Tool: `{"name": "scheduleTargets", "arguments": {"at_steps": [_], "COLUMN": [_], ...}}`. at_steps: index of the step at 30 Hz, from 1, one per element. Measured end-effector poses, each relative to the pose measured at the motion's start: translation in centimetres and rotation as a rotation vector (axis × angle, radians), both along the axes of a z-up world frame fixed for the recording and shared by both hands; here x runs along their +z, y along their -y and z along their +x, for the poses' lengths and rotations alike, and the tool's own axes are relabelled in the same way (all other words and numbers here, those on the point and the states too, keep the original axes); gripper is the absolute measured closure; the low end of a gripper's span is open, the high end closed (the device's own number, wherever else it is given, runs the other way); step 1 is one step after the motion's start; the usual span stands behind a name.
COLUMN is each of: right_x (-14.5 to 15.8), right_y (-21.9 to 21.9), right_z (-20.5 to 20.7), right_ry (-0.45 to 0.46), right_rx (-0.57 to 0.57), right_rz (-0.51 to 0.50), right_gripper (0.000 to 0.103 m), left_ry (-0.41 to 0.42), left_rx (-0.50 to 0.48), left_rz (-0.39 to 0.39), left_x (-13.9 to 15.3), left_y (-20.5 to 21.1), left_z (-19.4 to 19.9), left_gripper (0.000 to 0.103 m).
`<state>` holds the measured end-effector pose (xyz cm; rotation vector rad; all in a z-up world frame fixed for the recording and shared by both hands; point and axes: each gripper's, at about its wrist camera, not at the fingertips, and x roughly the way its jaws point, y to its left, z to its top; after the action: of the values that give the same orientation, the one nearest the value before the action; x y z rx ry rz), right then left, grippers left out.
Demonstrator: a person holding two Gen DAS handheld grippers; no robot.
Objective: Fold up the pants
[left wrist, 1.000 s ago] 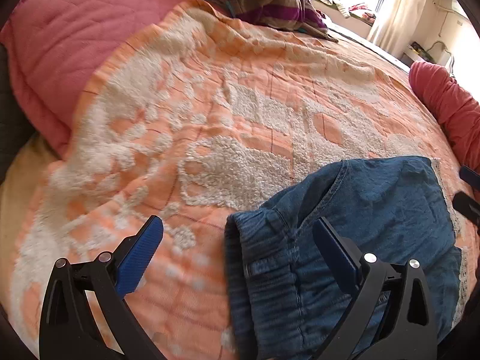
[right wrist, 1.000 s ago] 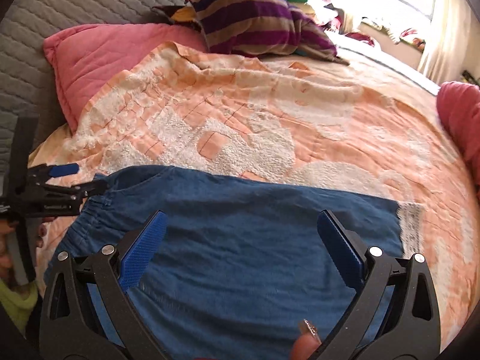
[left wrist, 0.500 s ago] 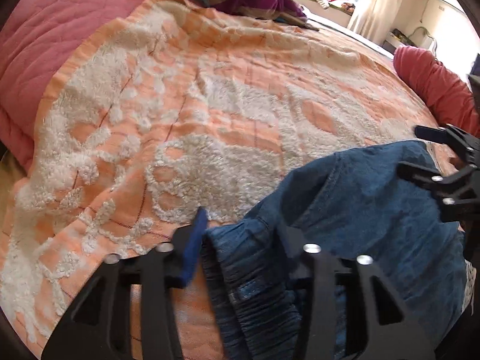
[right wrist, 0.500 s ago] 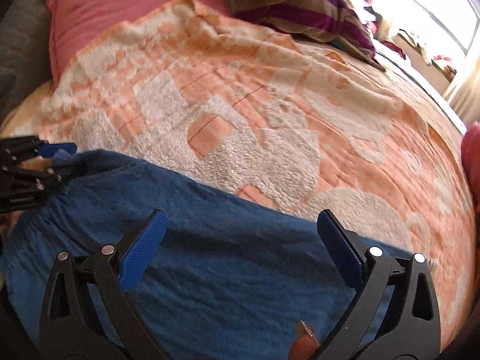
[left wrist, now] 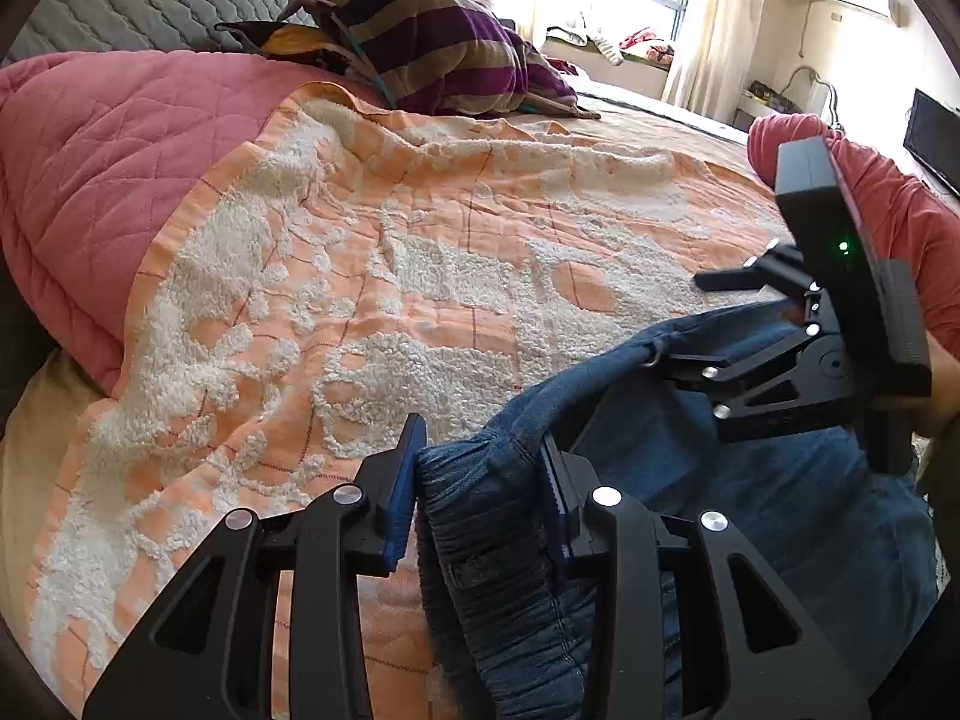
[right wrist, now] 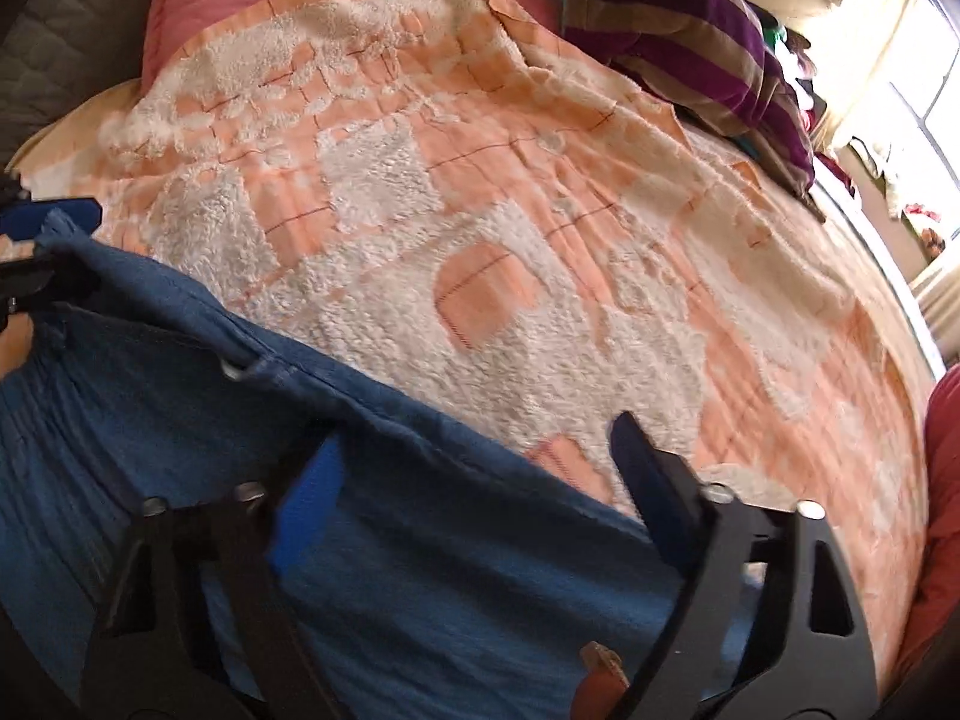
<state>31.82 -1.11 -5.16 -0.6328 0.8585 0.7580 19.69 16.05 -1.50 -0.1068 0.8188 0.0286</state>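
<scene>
- Two tongs work on one pair of blue denim pants (left wrist: 750, 510) lying on a bed, at the near edge of an orange-and-white tufted blanket (left wrist: 420, 276).
- The left tongs (left wrist: 480, 498) are clamped on the gathered elastic waistband, both blue pads pressing the bunched denim; their jaws have just been closing.
- The right tongs (right wrist: 474, 492) stand part-way apart over the pants' far edge, cloth between the pads; their jaws have just been closing, and whether the pads yet press the denim I cannot tell.
- In the left wrist view the right tongs reach in from the right, level with the pants' upper edge.
- A striped purple pillow (left wrist: 432, 48) and a pink quilt (left wrist: 102, 168) lie beyond the blanket.
</scene>
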Motion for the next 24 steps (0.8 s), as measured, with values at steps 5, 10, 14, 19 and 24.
{"name": "scheduleTargets", "arguments": {"at_steps": [5, 10, 14, 19, 24], "right_x": [0.2, 2.6, 4.9, 7.3, 8.5], "right_y": [-0.1, 2.5, 4.8, 7.2, 9.7], "right_z": [-1.9, -3.6, -5.5, -8.5, -12.4], "right_ry": [-0.041, -0.033, -0.019, -0.015, -0.018], "right_rx": [0.044, -0.005, -0.029, -0.043, -0.043], "right_rz": [0.071, 0.187, 0.265, 0.343, 0.4], "right_gripper": [0.089, 0.095, 0.096, 0.097, 0.097], "left_ry": [0.003, 0.031, 0.063, 0.106, 0.148], "left_rx": [0.006, 0.001, -0.021, -0.032, -0.053], "left_rz": [-0.008, -0.011, -0.004, 0.016, 0.019], "left_x": [-0.1, 0.5, 1.4, 2.7, 3.7], "left_y": [-0.3, -0.3, 0.4, 1.7, 2.9], "left_z": [-0.3, -1.1, -1.9, -3.7, -6.5], "left_gripper": [0.069, 0.069, 0.069, 0.069, 0.069]}}
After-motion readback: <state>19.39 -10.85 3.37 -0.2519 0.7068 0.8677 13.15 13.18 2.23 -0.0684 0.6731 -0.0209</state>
